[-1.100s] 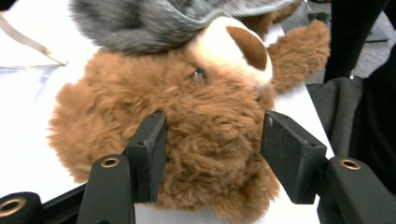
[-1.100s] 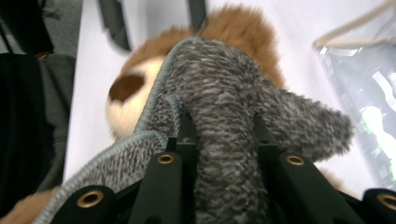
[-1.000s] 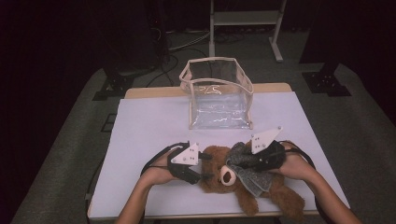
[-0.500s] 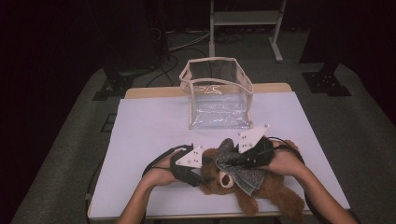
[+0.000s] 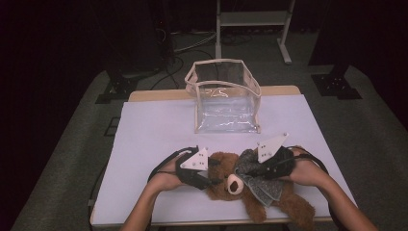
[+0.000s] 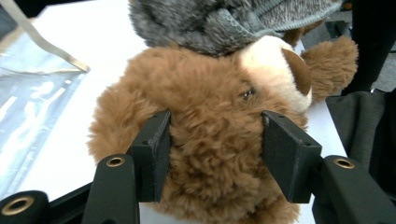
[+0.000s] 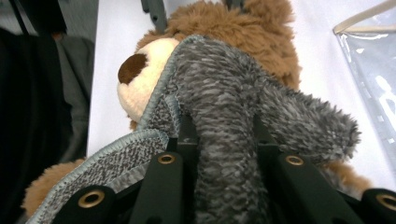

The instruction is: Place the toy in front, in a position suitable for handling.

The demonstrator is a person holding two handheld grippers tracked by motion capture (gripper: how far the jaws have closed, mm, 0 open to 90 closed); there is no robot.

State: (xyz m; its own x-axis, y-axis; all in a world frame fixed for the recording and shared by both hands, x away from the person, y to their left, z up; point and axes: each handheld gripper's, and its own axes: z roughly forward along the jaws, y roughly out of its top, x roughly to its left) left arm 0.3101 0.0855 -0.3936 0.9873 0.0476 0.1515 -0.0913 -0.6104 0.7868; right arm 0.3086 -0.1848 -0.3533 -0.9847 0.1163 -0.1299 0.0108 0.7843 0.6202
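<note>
On my table [image 5: 144,144] I count one brown teddy bear [image 5: 226,180], one grey fuzzy cloth [image 5: 257,180] and one clear plastic bag [image 5: 226,101]. I hold two grippers, my left gripper [image 5: 211,180] and my right gripper [image 5: 252,168], one in each hand.

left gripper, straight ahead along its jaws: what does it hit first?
The teddy bear's head. The left gripper already has it between its jaws, both pressing into the fur. Past the head comes the grey fuzzy cloth, though how far behind is hard to judge.
</note>
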